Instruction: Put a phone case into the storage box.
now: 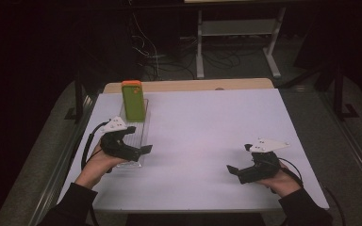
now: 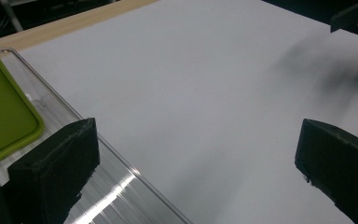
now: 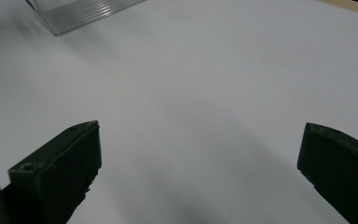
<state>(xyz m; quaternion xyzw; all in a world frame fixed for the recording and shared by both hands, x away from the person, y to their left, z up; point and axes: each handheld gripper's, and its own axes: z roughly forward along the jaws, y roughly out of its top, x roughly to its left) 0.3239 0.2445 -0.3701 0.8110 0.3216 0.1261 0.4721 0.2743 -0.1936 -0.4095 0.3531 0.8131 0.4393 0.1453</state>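
**2 open hand-held grippers at the bench, clear tray under the left one**

The left hand-held gripper (image 1: 131,149) hung over the near end of a clear plastic tray (image 1: 141,134) at the left side of the white bench (image 1: 207,127). Its jaws stood wide apart and held nothing. In the left gripper view, 1 jaw sat over the ribbed tray (image 2: 112,196) while the other was out over bare bench beyond the tray's rim. A green case with an orange top (image 1: 133,100) stood upright at the far end of the tray; its green face (image 2: 2,116) showed just beside the left jaw in that view.

The right hand-held gripper (image 1: 238,172) was low over the near right part of the bench, well apart from the tray. Its jaws were also spread wide and empty, with plain white surface between them. A corner of the tray (image 3: 74,14) appeared far off in the right gripper view.
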